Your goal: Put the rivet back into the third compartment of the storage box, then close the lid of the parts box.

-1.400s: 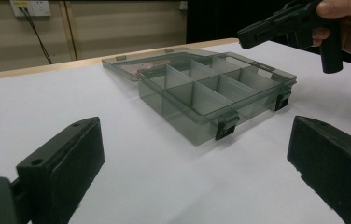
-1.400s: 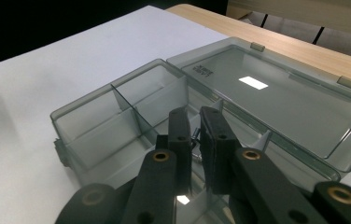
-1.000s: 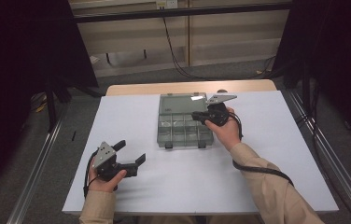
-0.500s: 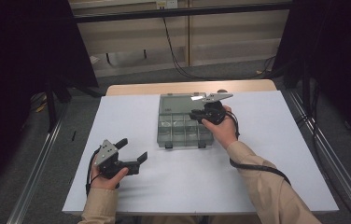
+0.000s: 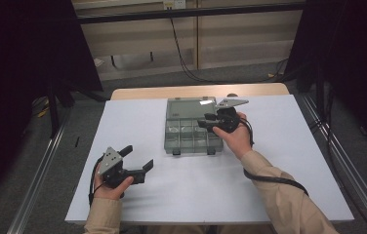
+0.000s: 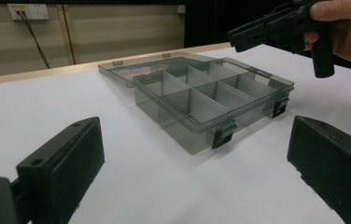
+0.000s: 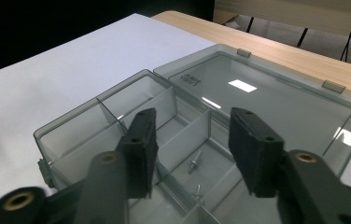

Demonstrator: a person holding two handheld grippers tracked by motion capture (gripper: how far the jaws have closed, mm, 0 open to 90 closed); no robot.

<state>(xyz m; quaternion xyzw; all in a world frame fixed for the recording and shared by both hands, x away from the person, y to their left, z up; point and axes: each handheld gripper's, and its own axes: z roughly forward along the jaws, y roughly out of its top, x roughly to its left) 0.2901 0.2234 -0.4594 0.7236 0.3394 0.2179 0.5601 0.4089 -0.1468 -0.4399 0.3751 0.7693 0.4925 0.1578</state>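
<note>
A smoky clear compartment box (image 5: 190, 139) lies mid-table with its lid (image 5: 191, 107) folded flat behind it. My right gripper (image 5: 203, 121) hovers over the box's right side, pointing left. Its jaws have just been opening and hold nothing. In the right gripper view the jaws (image 7: 190, 126) stand apart above a compartment where two small screws (image 7: 193, 161) lie loose. My left gripper (image 5: 140, 157) rests on the white sheet at front left, open and empty. In the left gripper view it (image 6: 194, 126) faces the box (image 6: 211, 93), with the right gripper (image 6: 239, 38) above.
A white sheet (image 5: 279, 161) covers the table, and a strip of wood (image 5: 196, 91) shows at its far edge. Metal rails (image 5: 40, 175) run along the floor on both sides. Cables (image 5: 184, 53) hang by the back wall.
The right gripper's jaws stand wider apart over the box than a second ago. The left gripper has kept still.
</note>
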